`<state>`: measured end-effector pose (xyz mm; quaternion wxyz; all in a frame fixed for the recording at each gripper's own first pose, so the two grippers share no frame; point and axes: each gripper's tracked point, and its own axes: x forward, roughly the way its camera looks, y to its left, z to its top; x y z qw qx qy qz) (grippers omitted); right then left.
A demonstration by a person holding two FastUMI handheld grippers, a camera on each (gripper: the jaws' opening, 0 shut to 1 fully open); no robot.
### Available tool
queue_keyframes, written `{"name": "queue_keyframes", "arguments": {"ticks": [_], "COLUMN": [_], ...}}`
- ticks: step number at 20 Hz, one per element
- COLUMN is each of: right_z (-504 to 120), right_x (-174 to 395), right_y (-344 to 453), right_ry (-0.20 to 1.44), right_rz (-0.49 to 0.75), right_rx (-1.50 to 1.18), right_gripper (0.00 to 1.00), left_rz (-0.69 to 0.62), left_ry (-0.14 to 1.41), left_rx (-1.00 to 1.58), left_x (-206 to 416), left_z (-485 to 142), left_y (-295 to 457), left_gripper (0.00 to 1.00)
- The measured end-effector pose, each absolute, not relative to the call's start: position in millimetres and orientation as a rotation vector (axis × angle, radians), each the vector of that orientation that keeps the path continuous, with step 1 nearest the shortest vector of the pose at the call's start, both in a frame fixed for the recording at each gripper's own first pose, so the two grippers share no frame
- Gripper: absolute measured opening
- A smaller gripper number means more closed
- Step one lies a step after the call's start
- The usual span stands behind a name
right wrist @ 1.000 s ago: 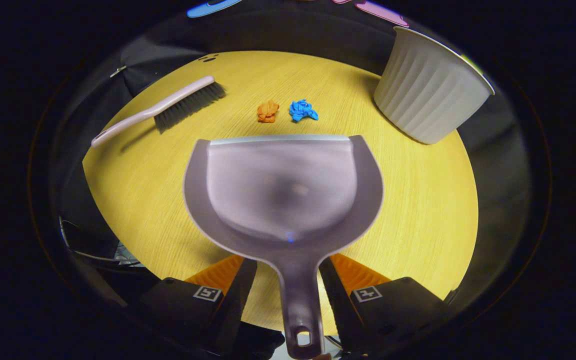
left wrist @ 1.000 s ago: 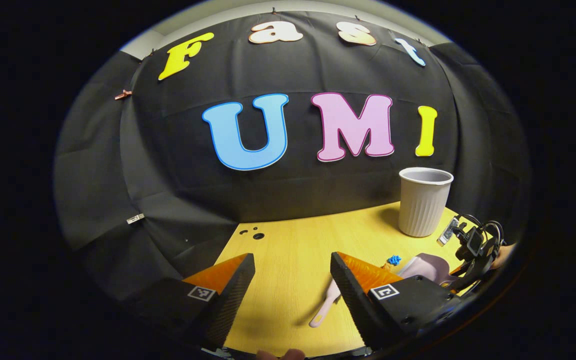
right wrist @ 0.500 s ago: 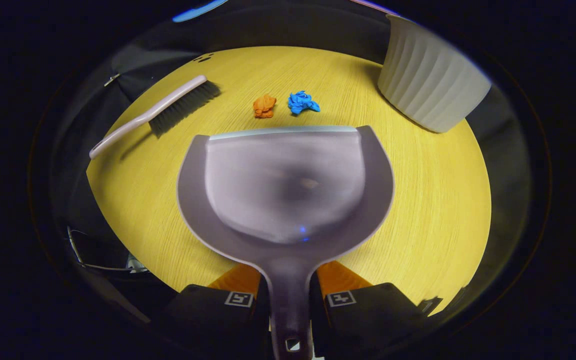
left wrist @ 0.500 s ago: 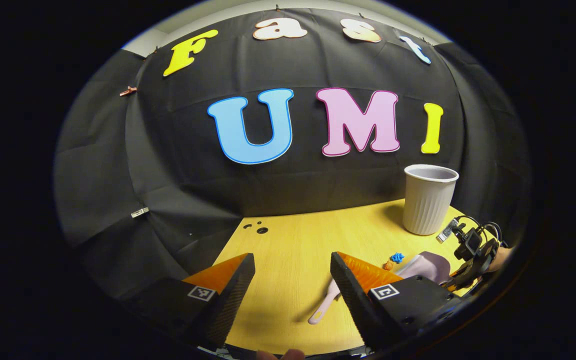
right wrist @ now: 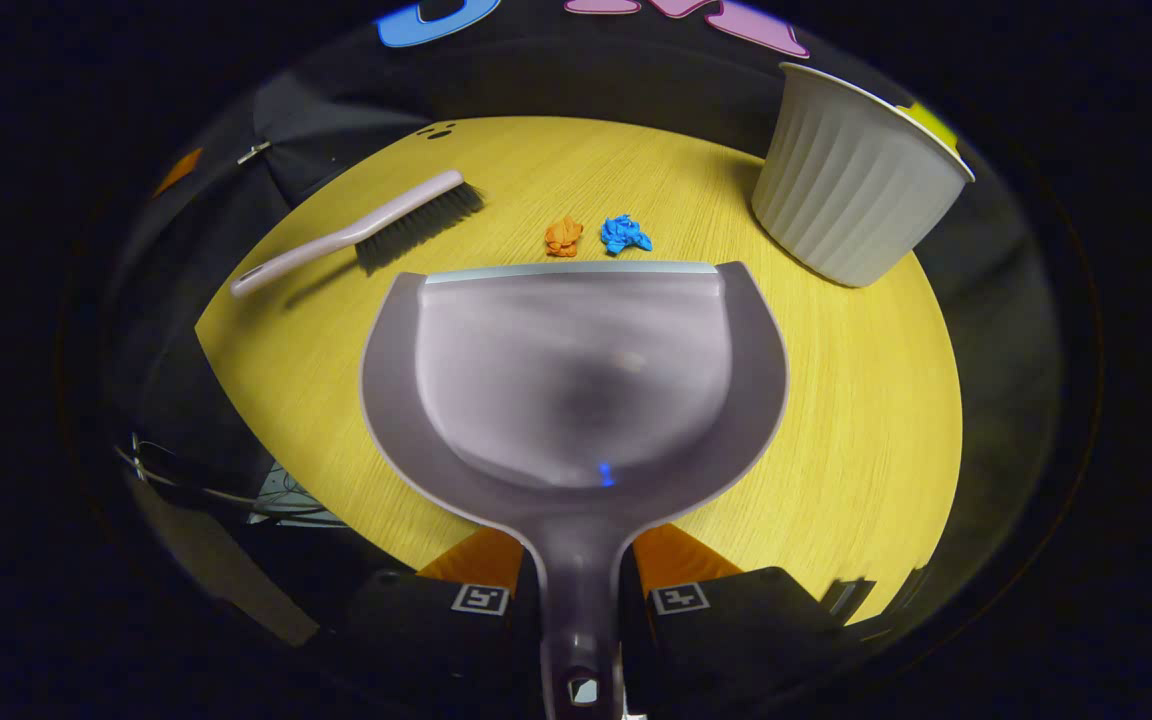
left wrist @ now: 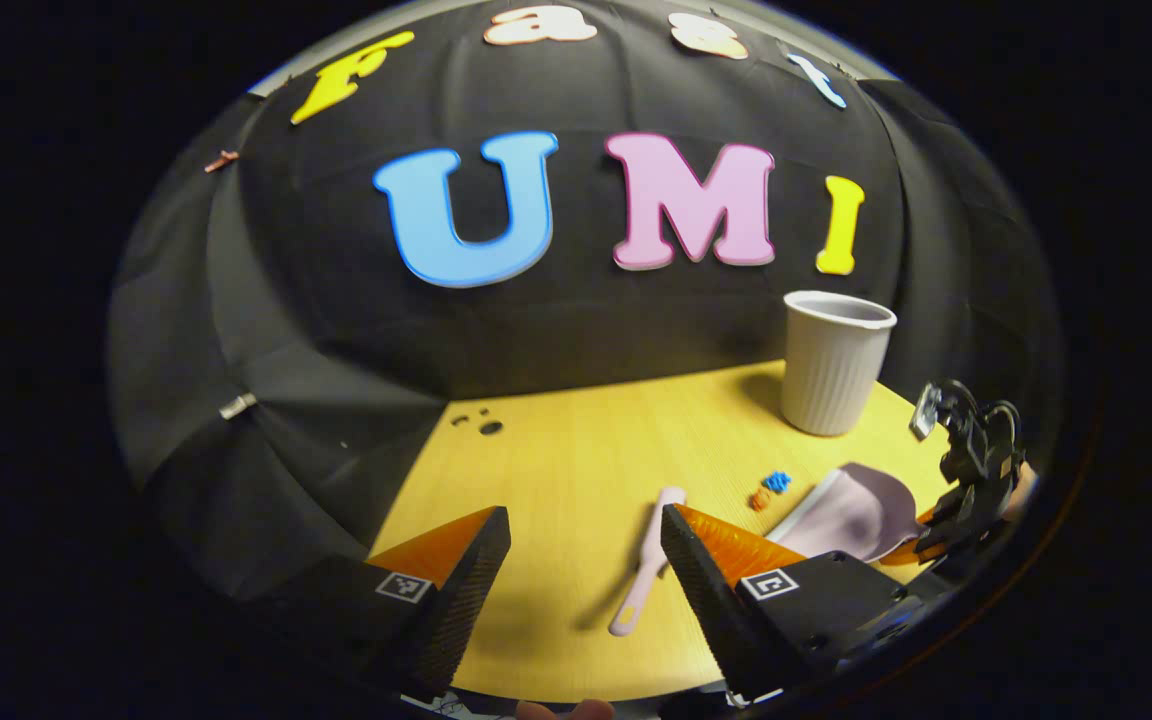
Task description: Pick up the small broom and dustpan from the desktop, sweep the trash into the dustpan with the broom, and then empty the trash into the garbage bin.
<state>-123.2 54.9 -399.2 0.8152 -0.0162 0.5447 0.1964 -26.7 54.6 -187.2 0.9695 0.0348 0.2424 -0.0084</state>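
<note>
While the right gripper [right wrist: 578,590] has both fingers pressed against the handle of the pale lilac dustpan [right wrist: 572,370], pinching it from either side, the pan itself reaches forward over the yellow wood-grain desktop [right wrist: 856,400], its straight front lip lying just short of two crumpled scraps of trash. The orange scrap [right wrist: 564,237] and the blue scrap [right wrist: 626,234] sit side by side, nearly touching, just beyond that lip. Whether the lip rests on the wood or hangs a little above it is hard to tell from this angle. Off to the left of the scraps in the right gripper view lies the small broom [right wrist: 366,232], flat on the desktop, dark bristles toward the scraps and its pale handle running away toward the table's edge. A ribbed, off-white garbage bin [right wrist: 851,185] stands upright near the far right corner, well apart from the broom. In the left gripper view, the left gripper [left wrist: 586,560] is spread wide with nothing between its fingers, hovering above the near part of the desktop; the broom's handle [left wrist: 644,575] lies close to its right finger but not touching it. Farther right there, the dustpan [left wrist: 851,512] shows with the other gripper behind it, and the bin [left wrist: 831,365] stands beyond, against the black cloth wall [left wrist: 336,330].
</note>
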Motion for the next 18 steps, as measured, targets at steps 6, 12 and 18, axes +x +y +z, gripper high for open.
{"name": "queue_keyframes", "arguments": {"ticks": [6,12,18], "right_z": [-373,-368,-371], "right_x": [-142,-164,-167], "right_y": [33,15,12], "right_ry": [1.154,1.201,1.233], "right_rz": [0.355,0.277,0.242], "right_rx": [-0.014,0.027,0.044], "right_gripper": [0.37,0.37,0.34], "left_rz": [-0.165,-0.243,-0.293], "left_ry": [0.850,1.046,1.124], "left_rx": [-0.068,0.073,0.101], "left_x": [-12,23,40], "left_z": [-296,-376,-404], "left_y": [26,17,4], "left_gripper": [0.90,0.84,0.75]}}
